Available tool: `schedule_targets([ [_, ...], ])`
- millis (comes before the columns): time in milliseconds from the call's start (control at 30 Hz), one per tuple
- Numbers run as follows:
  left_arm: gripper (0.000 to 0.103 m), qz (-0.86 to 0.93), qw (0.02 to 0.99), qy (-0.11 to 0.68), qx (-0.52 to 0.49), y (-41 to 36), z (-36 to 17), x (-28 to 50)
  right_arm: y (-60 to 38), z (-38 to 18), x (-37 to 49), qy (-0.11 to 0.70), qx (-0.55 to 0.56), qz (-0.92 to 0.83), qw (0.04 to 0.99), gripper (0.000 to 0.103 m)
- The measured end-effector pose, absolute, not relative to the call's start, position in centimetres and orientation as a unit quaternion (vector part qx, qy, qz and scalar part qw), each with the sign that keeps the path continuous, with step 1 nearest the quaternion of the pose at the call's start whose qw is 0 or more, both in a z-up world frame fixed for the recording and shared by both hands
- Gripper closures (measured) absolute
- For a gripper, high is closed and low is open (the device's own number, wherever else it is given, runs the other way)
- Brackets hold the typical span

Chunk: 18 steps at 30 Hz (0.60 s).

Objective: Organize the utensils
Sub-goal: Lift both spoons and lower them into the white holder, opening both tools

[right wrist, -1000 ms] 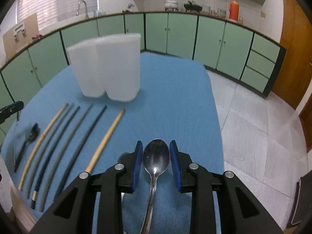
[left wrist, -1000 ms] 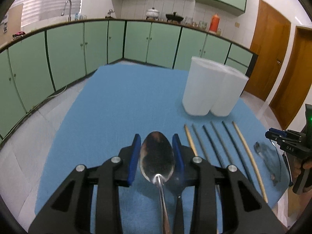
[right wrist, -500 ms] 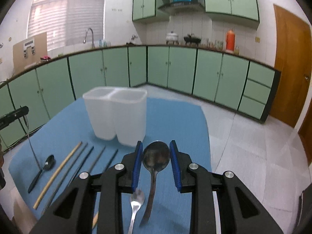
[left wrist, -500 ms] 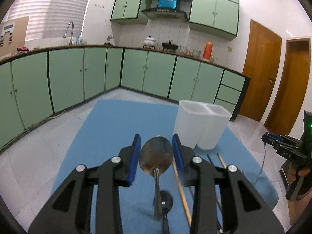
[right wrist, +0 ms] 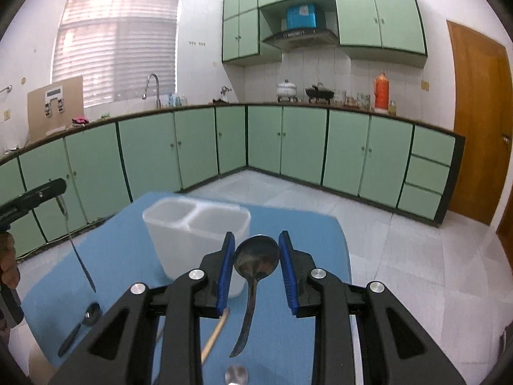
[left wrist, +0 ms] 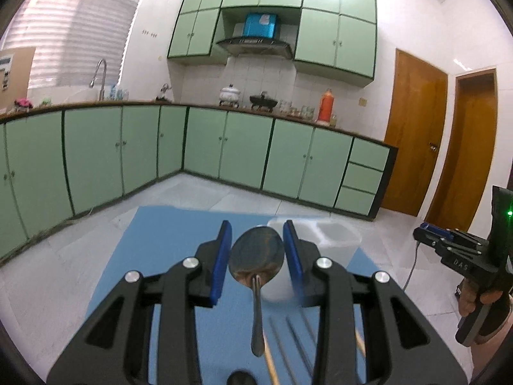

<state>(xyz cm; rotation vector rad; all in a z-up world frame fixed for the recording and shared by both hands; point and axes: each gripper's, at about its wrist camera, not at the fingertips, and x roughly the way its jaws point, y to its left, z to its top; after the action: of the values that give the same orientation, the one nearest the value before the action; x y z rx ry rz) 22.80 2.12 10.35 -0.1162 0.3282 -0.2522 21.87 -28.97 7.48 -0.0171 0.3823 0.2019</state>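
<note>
My left gripper [left wrist: 257, 255] is shut on a metal spoon [left wrist: 256, 256], bowl between the blue pads, handle hanging down, lifted above the blue mat [left wrist: 154, 256]. My right gripper [right wrist: 256, 258] is shut on another metal spoon [right wrist: 256, 258], held the same way. A white two-compartment holder [right wrist: 195, 231] stands on the mat ahead of both; it also shows in the left wrist view [left wrist: 333, 240]. Chopsticks [left wrist: 288, 343] lie below on the mat. A dark spoon [right wrist: 80, 324] lies at the mat's left. The left gripper's spoon handle [right wrist: 77, 250] hangs at the left of the right wrist view.
Another spoon bowl [right wrist: 236, 376] lies on the mat under my right gripper. A wooden chopstick [right wrist: 214, 335] lies beside it. Green kitchen cabinets [right wrist: 288, 147] line the far walls. The mat's edges drop to a tiled floor [right wrist: 416, 256].
Both grippers rose from the mat with their spoons and tilted up, so the views now look across the kitchen. The holder and chopsticks moved lower in the frames.
</note>
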Motion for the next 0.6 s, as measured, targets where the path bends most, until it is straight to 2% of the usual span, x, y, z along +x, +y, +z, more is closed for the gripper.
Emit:
schedule_targets([
  [367, 0.071, -0.156, 0.983, 0.083, -0.051, -2.9, 17.4, 28.8, -27.4, 14.9, 27.2, 0.119, -0.003, 0.124, 0.985, 0.075],
  [600, 0.071, -0.154, 0.983, 0.094, -0.036, -5.5, 15.0, 34.8, -25.3, 14.4, 32.7, 0.122, -0.006, 0.133, 0.984, 0.075],
])
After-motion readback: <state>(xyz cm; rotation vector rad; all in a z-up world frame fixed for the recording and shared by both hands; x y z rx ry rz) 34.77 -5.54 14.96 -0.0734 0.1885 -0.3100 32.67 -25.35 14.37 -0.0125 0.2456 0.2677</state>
